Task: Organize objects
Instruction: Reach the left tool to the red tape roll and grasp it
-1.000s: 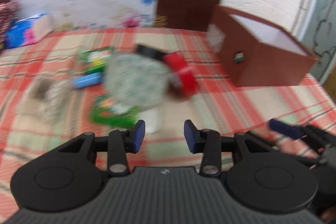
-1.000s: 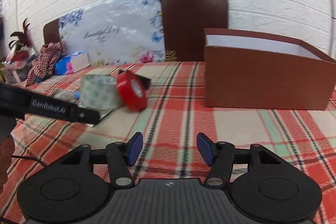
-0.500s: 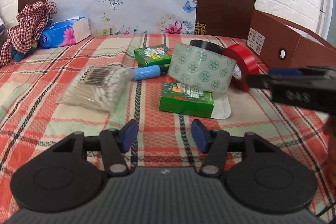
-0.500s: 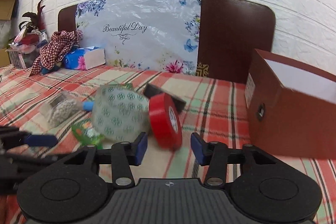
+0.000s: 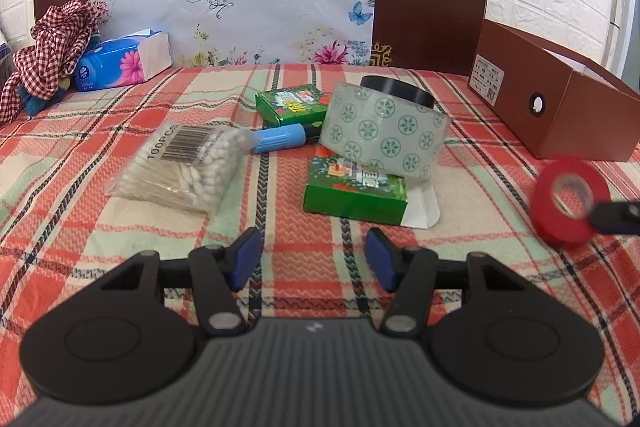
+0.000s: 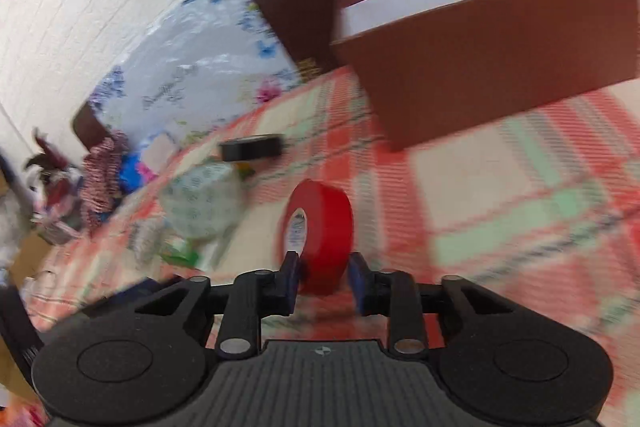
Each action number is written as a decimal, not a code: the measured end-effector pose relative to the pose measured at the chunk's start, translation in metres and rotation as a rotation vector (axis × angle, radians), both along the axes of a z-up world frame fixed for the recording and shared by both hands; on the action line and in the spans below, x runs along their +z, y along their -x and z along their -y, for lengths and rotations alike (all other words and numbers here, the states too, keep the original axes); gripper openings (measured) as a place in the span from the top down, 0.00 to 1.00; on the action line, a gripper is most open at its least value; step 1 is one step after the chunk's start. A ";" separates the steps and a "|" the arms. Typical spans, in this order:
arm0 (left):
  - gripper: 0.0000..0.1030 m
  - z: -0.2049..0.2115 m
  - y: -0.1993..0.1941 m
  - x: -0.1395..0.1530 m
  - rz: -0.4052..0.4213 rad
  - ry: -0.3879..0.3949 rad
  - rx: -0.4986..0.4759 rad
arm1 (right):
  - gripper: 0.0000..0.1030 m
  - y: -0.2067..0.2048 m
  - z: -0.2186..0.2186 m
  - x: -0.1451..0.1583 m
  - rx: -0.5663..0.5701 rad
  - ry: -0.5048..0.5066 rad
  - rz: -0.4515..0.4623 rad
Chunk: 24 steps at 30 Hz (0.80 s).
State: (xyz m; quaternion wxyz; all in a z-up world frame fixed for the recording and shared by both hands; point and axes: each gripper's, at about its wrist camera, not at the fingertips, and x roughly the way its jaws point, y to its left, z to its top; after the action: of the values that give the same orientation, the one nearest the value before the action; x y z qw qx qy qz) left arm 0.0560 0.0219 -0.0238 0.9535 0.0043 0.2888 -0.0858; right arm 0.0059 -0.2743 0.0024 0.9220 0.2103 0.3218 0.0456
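A red tape roll [image 6: 324, 223] stands on edge between the blue pads of my right gripper [image 6: 323, 279], which is shut on it. In the left wrist view the same red roll [image 5: 560, 223] hangs at the right, apart from the pile, with one right finger [image 5: 616, 215] in its hole. My left gripper [image 5: 314, 259] is open over bare cloth with nothing between its fingers. Ahead of it lie a patterned clear tape roll [image 5: 384, 135] leaning on a green box [image 5: 352, 187], a black tape roll [image 5: 396, 91], a second green box [image 5: 292, 103], a blue stick [image 5: 276, 139] and a bag of cotton swabs [image 5: 184, 167].
An open brown cardboard box [image 5: 560, 115] [image 6: 500, 55] stands at the right on the plaid cloth [image 5: 480, 187]. A blue tissue pack [image 5: 120, 63] and a checked cloth [image 5: 52, 39] sit at the back left, before a floral board and a white brick wall.
My right gripper closed on the red tape roll, pulled it off the pile towards the brown box and rolled sideways. My left gripper opened wider, then held still.
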 end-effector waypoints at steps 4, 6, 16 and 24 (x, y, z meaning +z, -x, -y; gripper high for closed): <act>0.43 0.005 0.000 0.004 -0.013 -0.036 -0.001 | 0.42 0.042 0.016 0.003 -0.105 0.134 0.043; 0.46 0.012 0.000 0.011 -0.046 -0.030 -0.021 | 0.42 0.051 0.015 0.004 -0.101 0.191 0.062; 0.50 0.097 -0.021 0.048 -0.252 0.193 -0.272 | 0.35 0.029 -0.041 -0.003 0.150 0.470 0.091; 0.51 0.154 -0.043 0.031 -0.385 0.105 -0.331 | 0.29 -0.005 -0.047 -0.017 0.199 0.473 0.065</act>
State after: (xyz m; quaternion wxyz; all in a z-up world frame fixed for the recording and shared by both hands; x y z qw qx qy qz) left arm 0.0991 -0.1324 0.0067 0.8528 -0.0145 0.4556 -0.2548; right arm 0.0110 -0.2277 -0.0141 0.9464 -0.0453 0.3127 0.0663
